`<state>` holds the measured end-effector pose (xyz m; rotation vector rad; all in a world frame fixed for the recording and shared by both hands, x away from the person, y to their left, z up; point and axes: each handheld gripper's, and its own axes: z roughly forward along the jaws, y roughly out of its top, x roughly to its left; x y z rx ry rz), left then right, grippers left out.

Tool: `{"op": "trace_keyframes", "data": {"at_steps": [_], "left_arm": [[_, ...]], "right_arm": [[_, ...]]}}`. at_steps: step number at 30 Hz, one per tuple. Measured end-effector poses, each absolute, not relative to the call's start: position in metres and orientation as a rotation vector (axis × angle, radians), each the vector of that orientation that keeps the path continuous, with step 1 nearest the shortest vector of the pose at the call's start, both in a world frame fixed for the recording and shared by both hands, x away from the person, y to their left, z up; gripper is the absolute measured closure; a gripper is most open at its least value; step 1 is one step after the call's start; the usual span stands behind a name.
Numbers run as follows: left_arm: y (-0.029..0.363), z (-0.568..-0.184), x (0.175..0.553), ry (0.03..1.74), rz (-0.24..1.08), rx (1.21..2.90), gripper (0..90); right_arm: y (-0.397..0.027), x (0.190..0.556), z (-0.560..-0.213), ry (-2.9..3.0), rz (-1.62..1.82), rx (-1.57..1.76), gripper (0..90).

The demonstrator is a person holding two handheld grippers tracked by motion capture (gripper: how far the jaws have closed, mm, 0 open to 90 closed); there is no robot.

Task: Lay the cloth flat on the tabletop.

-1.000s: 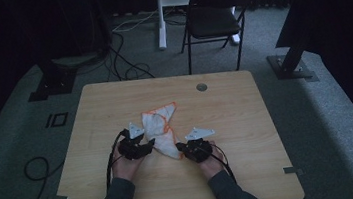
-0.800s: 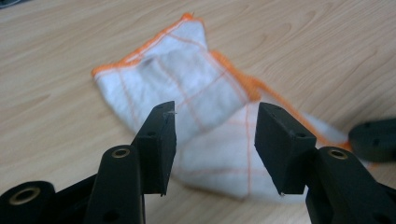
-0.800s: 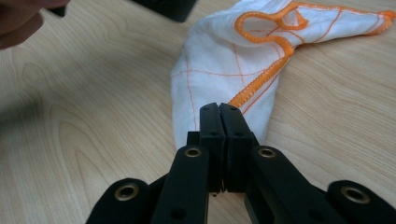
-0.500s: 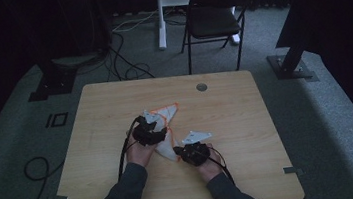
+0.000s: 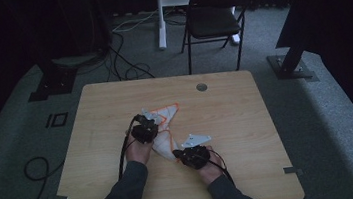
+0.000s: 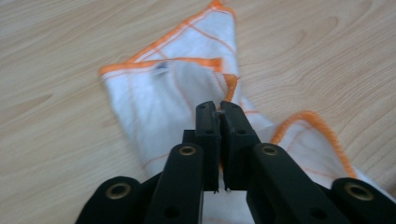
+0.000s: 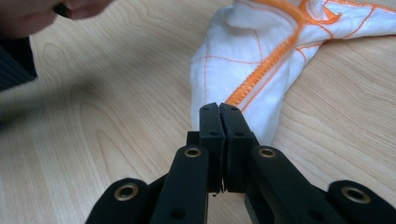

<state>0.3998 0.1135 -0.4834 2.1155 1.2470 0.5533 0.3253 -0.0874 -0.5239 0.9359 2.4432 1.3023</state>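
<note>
Both tongs, left (image 5: 151, 123) and right (image 5: 176, 153), stay clamped on the cloth (image 5: 165, 142), the left now farther forward than before

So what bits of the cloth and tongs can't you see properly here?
- High view: the middle of the cloth is hidden under the left tongs.
- Left gripper view: the cloth's near part is cut off by the bottom edge.
- Right gripper view: whether the right tongs pinch cloth is hidden behind their tips.

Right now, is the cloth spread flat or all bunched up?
Bunched up. The cloth lies twisted and folded over itself on the table.
</note>
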Motion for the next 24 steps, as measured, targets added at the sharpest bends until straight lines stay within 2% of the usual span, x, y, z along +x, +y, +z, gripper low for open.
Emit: {"op": "trace_keyframes", "data": {"at_steps": [4, 10, 16, 24], "left_arm": [[0.131, -0.486, 0.391, 1.283, 0.550, 2.079, 88.5], [0.158, -0.496, 0.381, 1.355, 0.528, 2.018, 88.3], [0.181, -0.505, 0.373, 1.403, 0.525, 1.996, 87.7], [0.199, -0.513, 0.366, 1.443, 0.528, 1.991, 87.0]], "right_arm": [[-0.087, 0.323, -0.525, 2.454, 1.307, 0.929, 87.9], [-0.090, 0.322, -0.522, 2.438, 1.332, 0.926, 76.4], [-0.099, 0.329, -0.510, 2.357, 1.395, 0.960, 75.2], [-0.095, 0.349, -0.504, 2.309, 1.359, 1.007, 78.1]]}}
